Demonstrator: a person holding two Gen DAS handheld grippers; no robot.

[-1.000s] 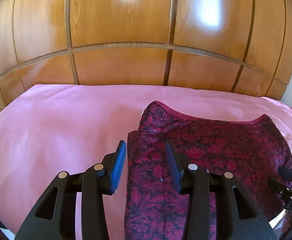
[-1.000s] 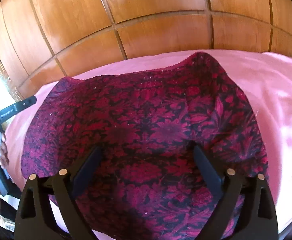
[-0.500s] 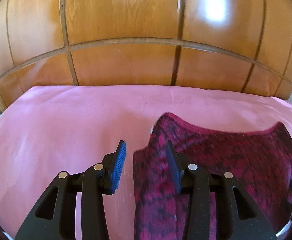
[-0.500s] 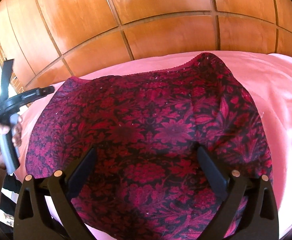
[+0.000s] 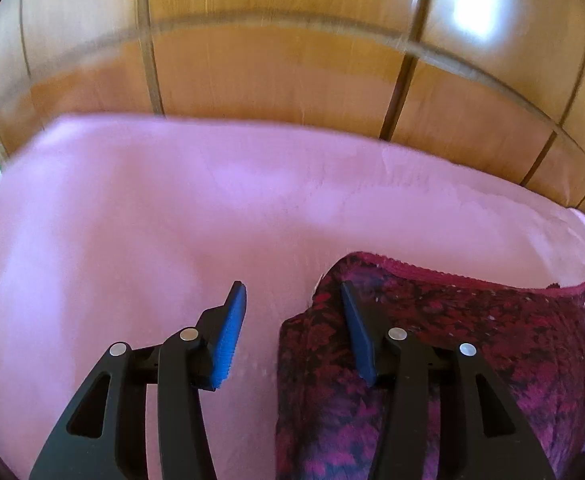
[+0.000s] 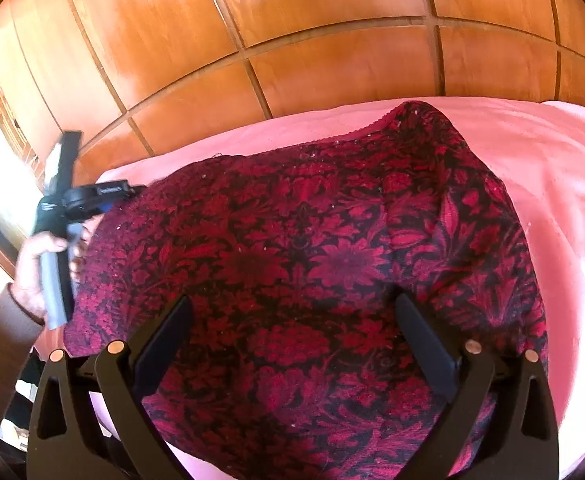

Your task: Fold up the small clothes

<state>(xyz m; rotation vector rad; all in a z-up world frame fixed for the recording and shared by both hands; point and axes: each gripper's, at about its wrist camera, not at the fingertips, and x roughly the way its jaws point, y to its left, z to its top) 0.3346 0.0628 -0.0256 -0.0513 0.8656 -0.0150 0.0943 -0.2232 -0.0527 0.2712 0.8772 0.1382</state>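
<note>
While L gripper (image 5: 292, 300) opens, garment (image 6: 312, 248) flat

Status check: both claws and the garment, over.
Left claw opening, straddling the edge of the red floral garment, not pinching. Right claw wide open over it. Garment flat on pink sheet. Nothing in the way.

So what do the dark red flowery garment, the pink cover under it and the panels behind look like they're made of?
Garment: looks like soft knit or woven fabric, matte, red floral pattern on black, scalloped trim edge.
Pink cover: cloth, probably a plain matte bedsheet, with soft creases.
Panels: wood or wood veneer, glossy, with visible grain and light glare.
</note>
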